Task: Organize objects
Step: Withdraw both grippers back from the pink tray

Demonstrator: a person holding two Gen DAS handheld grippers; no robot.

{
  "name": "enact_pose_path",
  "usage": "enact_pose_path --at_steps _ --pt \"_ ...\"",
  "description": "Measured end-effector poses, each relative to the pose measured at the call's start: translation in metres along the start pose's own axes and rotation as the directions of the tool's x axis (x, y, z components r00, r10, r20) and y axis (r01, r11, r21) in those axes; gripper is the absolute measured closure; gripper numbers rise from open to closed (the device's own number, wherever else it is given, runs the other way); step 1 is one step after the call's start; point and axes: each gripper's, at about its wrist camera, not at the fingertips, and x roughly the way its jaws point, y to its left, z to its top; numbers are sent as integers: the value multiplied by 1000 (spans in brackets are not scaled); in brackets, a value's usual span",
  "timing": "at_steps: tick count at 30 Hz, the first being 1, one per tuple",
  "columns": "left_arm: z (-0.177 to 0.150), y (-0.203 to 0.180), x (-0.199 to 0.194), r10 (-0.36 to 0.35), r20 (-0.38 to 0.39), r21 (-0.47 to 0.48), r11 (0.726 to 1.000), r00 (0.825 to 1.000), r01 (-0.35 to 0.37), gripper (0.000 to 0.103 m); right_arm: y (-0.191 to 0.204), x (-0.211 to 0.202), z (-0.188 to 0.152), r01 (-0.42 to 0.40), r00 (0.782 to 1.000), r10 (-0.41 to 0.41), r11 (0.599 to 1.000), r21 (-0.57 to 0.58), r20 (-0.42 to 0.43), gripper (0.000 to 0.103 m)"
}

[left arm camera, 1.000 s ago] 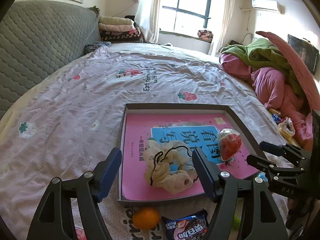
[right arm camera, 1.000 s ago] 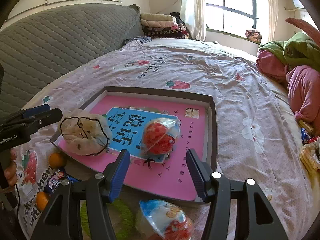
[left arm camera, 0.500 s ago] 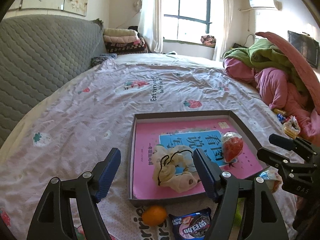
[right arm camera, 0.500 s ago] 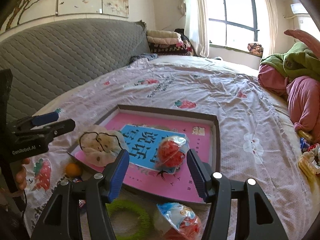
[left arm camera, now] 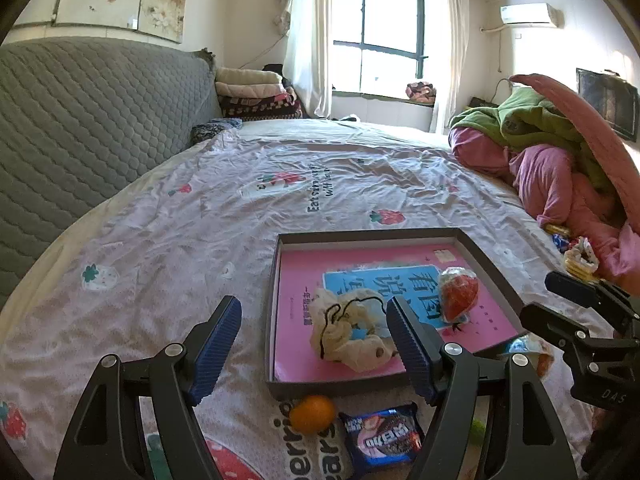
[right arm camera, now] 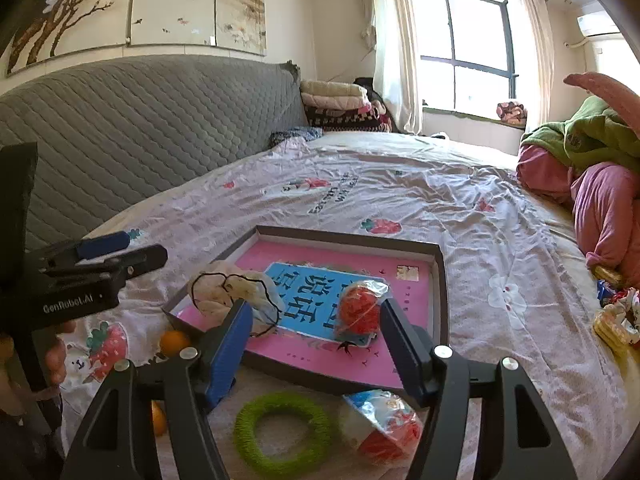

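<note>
A dark shallow tray (left arm camera: pixel 276 280) (right arm camera: pixel 438 280) lies on the bed and holds a pink book (left arm camera: pixel 296 280), a cream scrunchie with a black cord (left arm camera: pixel 348 340) (right arm camera: pixel 224 288) and a red wrapped snack (left arm camera: pixel 458 296) (right arm camera: pixel 358 310). My left gripper (left arm camera: pixel 316 340) is open and empty, hovering short of the tray's near left corner. My right gripper (right arm camera: pixel 316 344) hangs before the tray's near edge. Its jaws are opening with nothing between them. Loose on the sheet lie an orange (left arm camera: pixel 312 414) (right arm camera: pixel 174 342), a biscuit packet (left arm camera: pixel 382 438), a green ring (right arm camera: pixel 284 432) and a second wrapped snack (right arm camera: pixel 380 424).
A grey quilted headboard (left arm camera: pixel 80 128) runs along the left. Pink and green bedding (left arm camera: pixel 560 168) is piled at the right, with snack wrappers (right arm camera: pixel 616 320) beside it. A second orange (right arm camera: pixel 158 418) sits near the right gripper's left finger. A hand (right arm camera: pixel 56 356) holds the left gripper.
Both grippers have drawn back from the tray and risen, so more of the room shows. The right jaws stand a little wider. The things in the tray have not moved.
</note>
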Motion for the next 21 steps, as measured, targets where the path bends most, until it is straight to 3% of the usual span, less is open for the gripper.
enact_pose_path --at_steps 21 --pt "-32 2 -23 8 3 -2 1000 1000 -8 27 13 -29 -20 -3 999 2 999 35 39 32"
